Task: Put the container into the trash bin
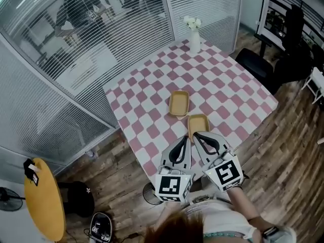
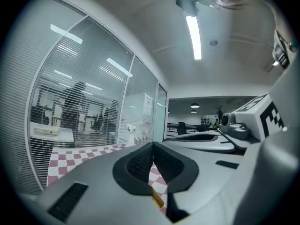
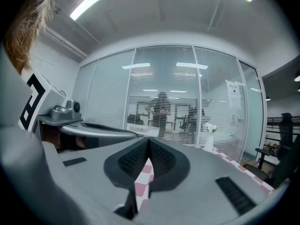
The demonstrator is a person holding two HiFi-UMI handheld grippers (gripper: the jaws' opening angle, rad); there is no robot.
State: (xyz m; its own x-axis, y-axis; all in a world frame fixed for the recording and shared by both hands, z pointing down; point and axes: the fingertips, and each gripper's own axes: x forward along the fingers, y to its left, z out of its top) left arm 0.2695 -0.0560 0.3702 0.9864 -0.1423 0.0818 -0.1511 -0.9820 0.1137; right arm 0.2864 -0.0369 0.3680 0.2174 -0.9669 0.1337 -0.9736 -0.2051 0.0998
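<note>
Since the left gripper [image 1: 185, 140] and right gripper [image 1: 198, 135] are both closed tight on nothing, spread one's jaws before reaching the nearer container [image 1: 198, 122], lying on the table [image 1: 147, 80] at twelve o'clock just past their tips, and clamp its rim squarely

On the table [image 1: 152, 85] the far container [image 1: 178, 103] lies near the middle; the near container [image 1: 198, 123] lies just before it, to its right; a vase [image 1: 194, 42] stands at the far corner; the left claw [image 1: 186, 138] and right claw [image 1: 198, 135] hang side by side over the near edge; a chair [image 1: 255, 65] stands right of the table.
</note>
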